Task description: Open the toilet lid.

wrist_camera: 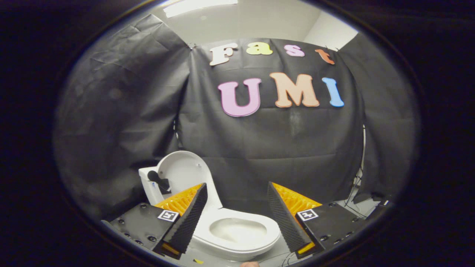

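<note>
Gripper (236,202) wide, empty. Toilet (237,231) just ahead between the fingers, lid (183,172) already upright beyond the left finger. Risk: a bump from that finger could drop the lid shut.

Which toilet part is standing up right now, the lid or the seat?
The lid: it stands upright against the tank, behind the left finger of the open hand-held gripper. The seat lies flat around the bowl.
</note>
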Demonstrator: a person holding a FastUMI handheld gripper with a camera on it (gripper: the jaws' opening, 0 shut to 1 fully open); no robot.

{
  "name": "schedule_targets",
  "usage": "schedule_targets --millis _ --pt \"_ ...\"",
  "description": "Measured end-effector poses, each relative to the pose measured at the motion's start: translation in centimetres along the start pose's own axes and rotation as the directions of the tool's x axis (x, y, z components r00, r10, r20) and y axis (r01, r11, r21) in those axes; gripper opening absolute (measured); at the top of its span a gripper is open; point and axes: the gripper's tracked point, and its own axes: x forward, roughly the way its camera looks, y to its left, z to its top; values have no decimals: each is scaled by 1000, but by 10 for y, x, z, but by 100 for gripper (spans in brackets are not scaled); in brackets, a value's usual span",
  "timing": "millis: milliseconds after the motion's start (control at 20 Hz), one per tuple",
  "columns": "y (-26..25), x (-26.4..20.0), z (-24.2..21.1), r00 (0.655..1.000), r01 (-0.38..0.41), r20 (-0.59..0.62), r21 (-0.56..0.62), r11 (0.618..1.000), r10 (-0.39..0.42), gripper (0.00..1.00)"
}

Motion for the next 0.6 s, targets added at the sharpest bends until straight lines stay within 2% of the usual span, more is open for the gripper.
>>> schedule_targets --millis 250,400,600 --pt "-31 0 -10 1000 8 -16 99 995 -7 98" --pt "-55 1 -5 998 56 3 74 996 -56 98" --pt "-58 3 -12 998 55 -11 53 997 -55 98"
